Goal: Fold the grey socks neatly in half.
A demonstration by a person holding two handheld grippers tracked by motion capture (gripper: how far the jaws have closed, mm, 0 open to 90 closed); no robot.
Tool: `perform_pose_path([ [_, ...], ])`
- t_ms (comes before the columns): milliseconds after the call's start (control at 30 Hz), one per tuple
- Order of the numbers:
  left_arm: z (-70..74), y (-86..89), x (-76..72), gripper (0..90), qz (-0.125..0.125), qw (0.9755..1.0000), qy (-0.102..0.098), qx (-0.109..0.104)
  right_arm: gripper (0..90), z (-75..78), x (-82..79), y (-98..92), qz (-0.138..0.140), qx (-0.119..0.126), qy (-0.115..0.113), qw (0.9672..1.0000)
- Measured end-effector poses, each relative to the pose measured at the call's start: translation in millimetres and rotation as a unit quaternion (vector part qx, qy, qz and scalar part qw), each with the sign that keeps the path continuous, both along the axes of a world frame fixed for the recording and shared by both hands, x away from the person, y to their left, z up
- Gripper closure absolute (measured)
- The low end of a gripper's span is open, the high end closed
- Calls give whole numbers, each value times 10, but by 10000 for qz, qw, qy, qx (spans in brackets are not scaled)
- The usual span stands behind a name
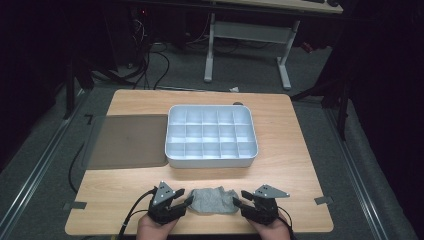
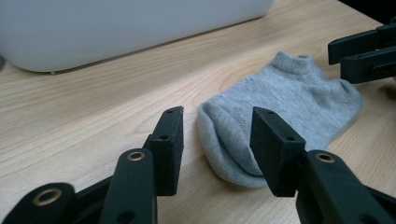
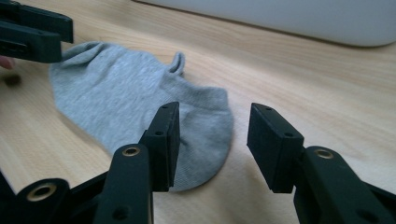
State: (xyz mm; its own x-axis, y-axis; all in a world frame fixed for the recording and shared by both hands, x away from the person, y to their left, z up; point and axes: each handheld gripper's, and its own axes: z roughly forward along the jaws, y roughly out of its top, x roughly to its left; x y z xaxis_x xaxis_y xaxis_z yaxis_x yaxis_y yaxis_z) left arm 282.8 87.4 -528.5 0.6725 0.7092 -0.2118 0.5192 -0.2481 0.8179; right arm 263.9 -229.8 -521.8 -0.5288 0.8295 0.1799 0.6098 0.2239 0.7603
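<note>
A: How far along does the work look?

B: Early, by the look of it. The grey sock (image 1: 215,199) lies rumpled on the bench (image 1: 295,150) near its front edge, between the two grippers. Nothing is gripped. Every cell of the white divided tray (image 1: 211,159) behind it looks empty, and the tray's lid (image 1: 127,141) lies flat to its left.

A: And the grippers?

B: The left gripper (image 1: 188,200) has its jaws spread wide at one end of the sock, the rounded end lying between the pads without being pinched. The right gripper (image 1: 237,201) is likewise wide open at the other end; one pad sits over the fabric, the other over bare wood.

A: So what remains?

B: Probably everything: taking hold, folding or rolling the sock, then placing it in a cell. That is a guess from the layout.

A: Do the views differ?

B: The high view gives the tray's grid and the lid. The left gripper view shows the sock's folded-over rounded end (image 2: 229,140) and the right gripper's jaw tips beyond. The right gripper view shows the cuff's small tab (image 3: 177,63).
</note>
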Motion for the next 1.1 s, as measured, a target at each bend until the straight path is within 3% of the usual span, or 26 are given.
perform_pose_path([
  [333,-43,-105,-4,686,56,9985,57,548,528,-59,-50,109,105,-308,134,9994],
  [400,-46,-92,-20,739,133,9971,-5,748,527,-86,-70,170,183,-460,-21,9988],
  [533,-42,-49,-63,802,104,9960,-98,882,529,-92,-93,256,331,-595,-129,9976],
  [667,-45,-20,-73,804,126,9964,-63,841,512,-79,-83,284,317,-600,-80,9977],
  [767,-47,-28,-80,804,162,9963,-72,839,510,16,-117,251,237,-301,-289,9988],
  [867,-48,-24,-75,804,153,9965,-54,823,492,5,-129,279,330,-153,-161,9992],
  [967,-47,-20,-75,804,153,9965,-43,818,485,-60,-133,334,427,-332,-41,9985],
  [1067,-46,-19,-78,800,155,9965,-43,824,548,-93,-137,375,415,-623,-138,9971],
  [1100,-45,-20,-79,797,159,9965,-40,820,573,-93,-132,371,386,-616,-134,9973],
])
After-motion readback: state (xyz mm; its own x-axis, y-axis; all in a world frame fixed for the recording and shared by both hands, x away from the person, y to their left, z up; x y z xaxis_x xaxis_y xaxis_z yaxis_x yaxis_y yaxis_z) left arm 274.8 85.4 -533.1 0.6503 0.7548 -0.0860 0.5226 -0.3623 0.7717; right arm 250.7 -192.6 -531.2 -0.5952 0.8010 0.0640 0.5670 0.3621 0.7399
